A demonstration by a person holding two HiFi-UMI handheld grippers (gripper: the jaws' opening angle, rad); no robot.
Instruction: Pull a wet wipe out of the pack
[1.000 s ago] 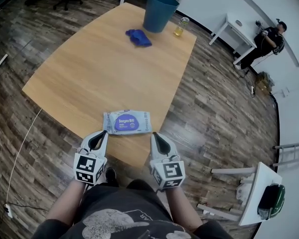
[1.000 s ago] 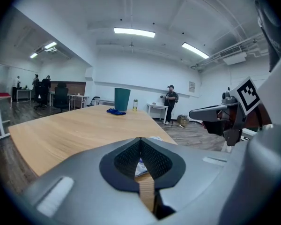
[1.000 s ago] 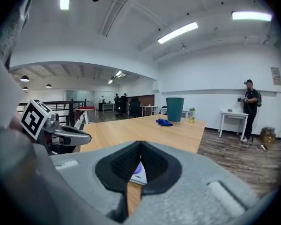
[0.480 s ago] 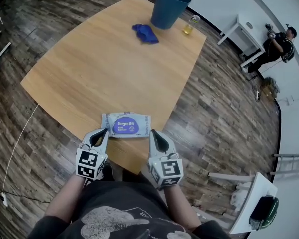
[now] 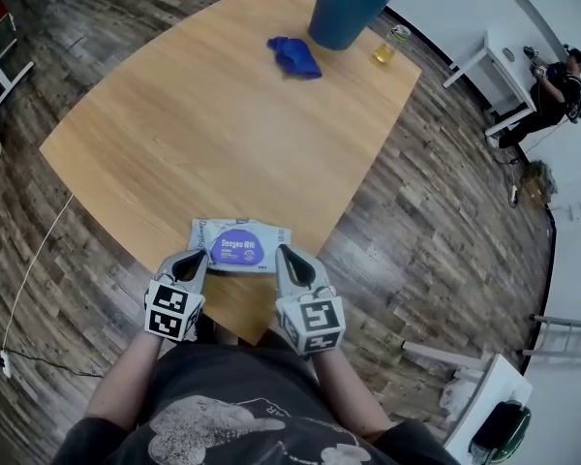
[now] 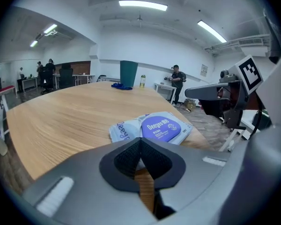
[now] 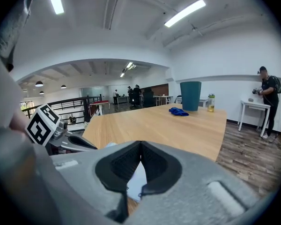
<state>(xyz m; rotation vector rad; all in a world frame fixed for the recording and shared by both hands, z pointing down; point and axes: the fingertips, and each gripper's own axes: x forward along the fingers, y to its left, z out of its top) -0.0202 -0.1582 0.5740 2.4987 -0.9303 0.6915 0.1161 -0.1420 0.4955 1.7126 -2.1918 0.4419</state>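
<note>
**At the near table edge: both grippers closed beside the wipes pack**

Over the near edge of the wooden table point(image 5: 203, 134), I hold my two grippers side by side, forearms reaching forward from my body, marker cubes facing up. Both slant forward and downward toward the tabletop. My left gripper point(image 5: 194, 260) has its jaws pressed together with nothing between them; in the left gripper view point(image 6: 140, 146) the pads meet in a tight line. My right gripper point(image 5: 286, 258) is likewise closed and empty, its pads joined in the right gripper view point(image 7: 140, 149).

The wet wipe pack point(image 5: 240, 246) lies flat at the table's near edge, purple label up, between my two gripper tips. The left tip is at its near left corner and the right tip at its near right corner. Whether either tip touches it I cannot tell. From the left gripper the pack point(image 6: 152, 129) sits just beyond the jaws. From the right gripper only a pale corner of it point(image 7: 136, 184) shows below the pads.

At the table's far end stand a blue bin point(image 5: 349, 8), a blue cloth point(image 5: 295, 56) and a bottle point(image 5: 387, 46).
</note>
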